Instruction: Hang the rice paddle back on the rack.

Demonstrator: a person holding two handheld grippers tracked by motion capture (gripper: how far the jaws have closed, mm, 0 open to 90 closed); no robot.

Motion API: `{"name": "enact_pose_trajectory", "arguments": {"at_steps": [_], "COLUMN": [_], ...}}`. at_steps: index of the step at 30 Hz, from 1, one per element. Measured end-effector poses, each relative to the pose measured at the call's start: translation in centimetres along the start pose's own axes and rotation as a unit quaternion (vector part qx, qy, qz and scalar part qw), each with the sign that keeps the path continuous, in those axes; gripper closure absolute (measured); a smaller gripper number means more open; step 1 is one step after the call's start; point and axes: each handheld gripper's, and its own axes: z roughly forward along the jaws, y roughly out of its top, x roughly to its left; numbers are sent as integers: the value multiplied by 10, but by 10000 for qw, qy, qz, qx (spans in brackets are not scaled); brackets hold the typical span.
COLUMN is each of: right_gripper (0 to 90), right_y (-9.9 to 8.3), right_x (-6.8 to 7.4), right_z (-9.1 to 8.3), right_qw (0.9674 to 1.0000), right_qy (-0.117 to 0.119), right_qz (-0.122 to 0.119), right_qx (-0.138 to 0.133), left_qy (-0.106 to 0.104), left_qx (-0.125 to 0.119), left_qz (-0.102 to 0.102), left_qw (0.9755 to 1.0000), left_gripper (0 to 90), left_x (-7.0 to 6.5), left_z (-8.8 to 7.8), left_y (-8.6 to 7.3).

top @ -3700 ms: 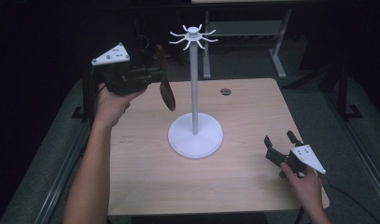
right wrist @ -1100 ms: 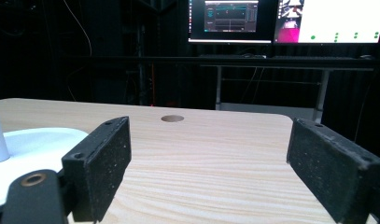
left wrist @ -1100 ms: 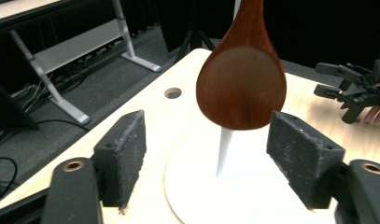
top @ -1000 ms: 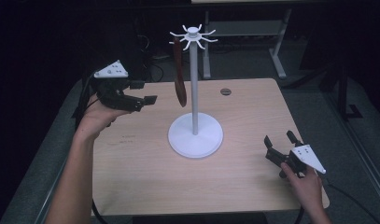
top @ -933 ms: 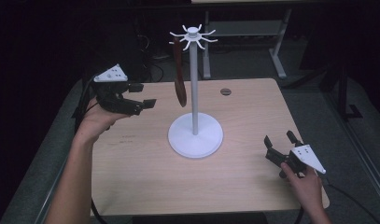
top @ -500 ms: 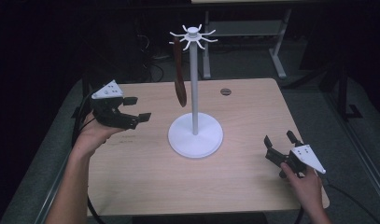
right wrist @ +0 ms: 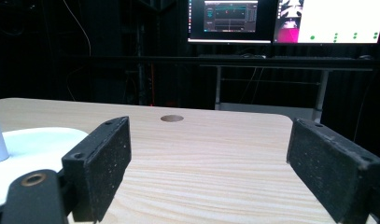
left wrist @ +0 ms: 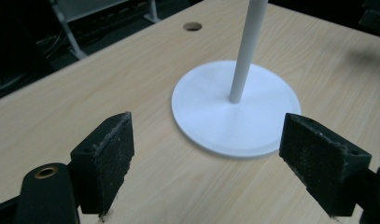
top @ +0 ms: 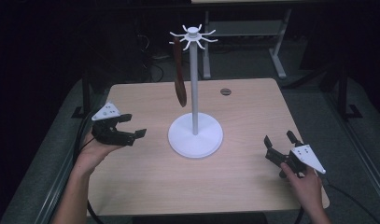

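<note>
On the table (top: 145, 186), left tool (top: 129, 130) sits well below the hung spatula (top: 179, 79).

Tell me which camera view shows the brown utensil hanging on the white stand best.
The high view: the brown utensil hangs full length from a hook at the top of the white stand. The left gripper view has the stand's pole and base but cuts off below the hooks. The right gripper view catches an edge of the base.

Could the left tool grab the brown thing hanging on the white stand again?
Probably yes. The left tool is open and empty, and nothing stands between it and the brown thing hanging from the white stand. It would have to lift up from the table.
</note>
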Motion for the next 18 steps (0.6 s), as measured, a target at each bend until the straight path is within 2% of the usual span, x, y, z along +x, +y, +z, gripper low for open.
{"name": "enact_pose_trajectory", "arguments": {"at_steps": [5, 8, 15, 18], "right_gripper": [131, 131, 130, 131], "right_y": [0, 0, 0, 0], "right_x": [0, 0, 0, 0], "right_z": [0, 0, 0, 0], "right_qw": [10000, 10000, 10000, 10000], "right_qy": [-2, -5, -5, -6], "right_qz": [0, -7, -2, -5], "right_qx": [0, -5, 2, 4], "left_qy": [64, 77, 207, 256], "left_qx": [69, 103, 383, 420], "left_qz": [-104, -245, -282, -363], "left_qw": [9999, 9996, 9987, 9981], "left_gripper": [164, 162, 151, 150], "left_x": [0, -1, -1, -1], "left_z": [3, 4, 5, 6], "left_y": [-22, -34, -60, -71]}}
